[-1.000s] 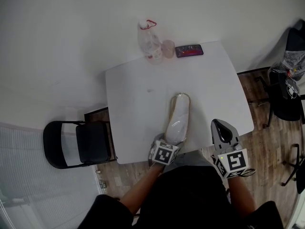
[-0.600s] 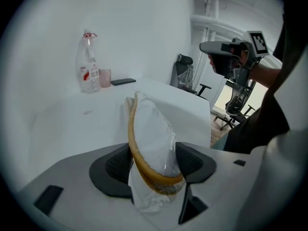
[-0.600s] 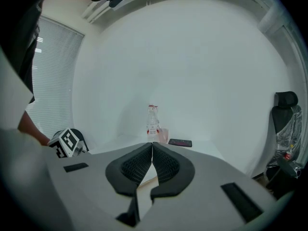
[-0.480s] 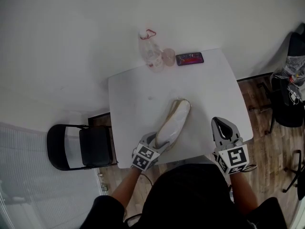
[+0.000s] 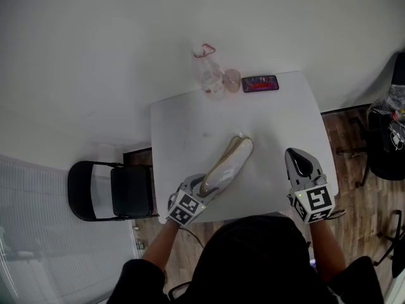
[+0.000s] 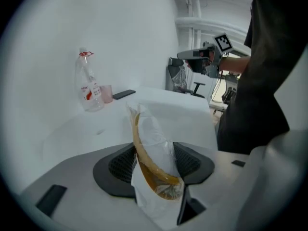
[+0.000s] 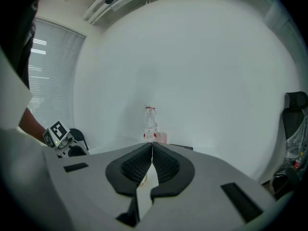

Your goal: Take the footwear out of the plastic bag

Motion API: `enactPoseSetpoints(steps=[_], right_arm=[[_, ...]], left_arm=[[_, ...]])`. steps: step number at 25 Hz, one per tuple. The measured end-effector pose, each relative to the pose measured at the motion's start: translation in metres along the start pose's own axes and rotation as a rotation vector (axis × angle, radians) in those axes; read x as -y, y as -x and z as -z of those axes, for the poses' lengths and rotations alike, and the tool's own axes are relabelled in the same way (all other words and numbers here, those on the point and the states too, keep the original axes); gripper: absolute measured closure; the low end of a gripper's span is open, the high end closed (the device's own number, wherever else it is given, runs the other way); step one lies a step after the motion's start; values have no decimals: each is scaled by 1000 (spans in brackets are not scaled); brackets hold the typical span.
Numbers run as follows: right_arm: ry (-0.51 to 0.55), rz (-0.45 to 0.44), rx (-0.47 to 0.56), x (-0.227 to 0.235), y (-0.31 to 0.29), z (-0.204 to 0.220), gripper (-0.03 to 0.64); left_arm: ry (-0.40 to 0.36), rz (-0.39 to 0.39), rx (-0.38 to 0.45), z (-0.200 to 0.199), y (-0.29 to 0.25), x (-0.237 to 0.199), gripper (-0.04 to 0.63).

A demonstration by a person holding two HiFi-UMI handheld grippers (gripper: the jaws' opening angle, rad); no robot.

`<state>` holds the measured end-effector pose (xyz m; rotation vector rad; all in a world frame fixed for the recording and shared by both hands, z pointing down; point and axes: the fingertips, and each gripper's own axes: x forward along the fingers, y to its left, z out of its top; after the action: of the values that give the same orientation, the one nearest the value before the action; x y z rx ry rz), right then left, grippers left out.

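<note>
A pale shoe with a tan sole, wrapped in a clear plastic bag, lies slanted on the white table. Its near end is raised. My left gripper has just been closing and now grips that near end, bag and shoe together. In the left gripper view the bagged shoe stands pinched between the dark pads of the left gripper. My right gripper hovers over the table's right front, apart from the shoe. Its jaws are shut on nothing, as the right gripper view shows.
At the table's far edge stand a clear bottle, a small pink cup and a dark phone. A black folding chair stands left of the table. More dark chairs are at the right on the wooden floor.
The left gripper has moved left and up with the shoe's near end, so the bagged shoe now lies slanted. The right gripper has moved forward over the table, still shut.
</note>
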<state>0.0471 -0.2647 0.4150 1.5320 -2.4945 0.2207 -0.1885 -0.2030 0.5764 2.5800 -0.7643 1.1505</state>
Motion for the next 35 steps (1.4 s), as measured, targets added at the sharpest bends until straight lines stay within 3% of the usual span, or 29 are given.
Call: enactPoseSetpoints(steps=[3, 6, 12, 17, 23, 24, 25, 29, 35], right_arm=[[8, -21, -7, -3, -5, 3, 597], [17, -35, -14, -5, -12, 6, 598], [64, -152, -67, -4, -27, 22, 597], [84, -269, -158, 15, -40, 47, 595], [58, -404, -115, 35, -58, 61, 590], [60, -449, -112, 34, -60, 59, 550], [64, -498, -113, 33, -60, 58, 460], [68, -627, -127, 42, -59, 47, 445], [-141, -841, -91, 43, -45, 15, 445]], left_arm=[[-136, -69, -78, 14, -6, -4, 345], [-205, -109, -77, 14, -12, -8, 345], [-191, -93, -8, 6, -16, -12, 353], [-271, -100, 97, -8, -6, -15, 377], [-339, -33, 257, -47, 21, -11, 388], [-351, -18, 279, -55, 28, -10, 388], [-359, 0, 308, -65, 35, -8, 388], [-350, 107, 437, -110, 67, 4, 390], [-301, 233, 510, -144, 90, 13, 393]])
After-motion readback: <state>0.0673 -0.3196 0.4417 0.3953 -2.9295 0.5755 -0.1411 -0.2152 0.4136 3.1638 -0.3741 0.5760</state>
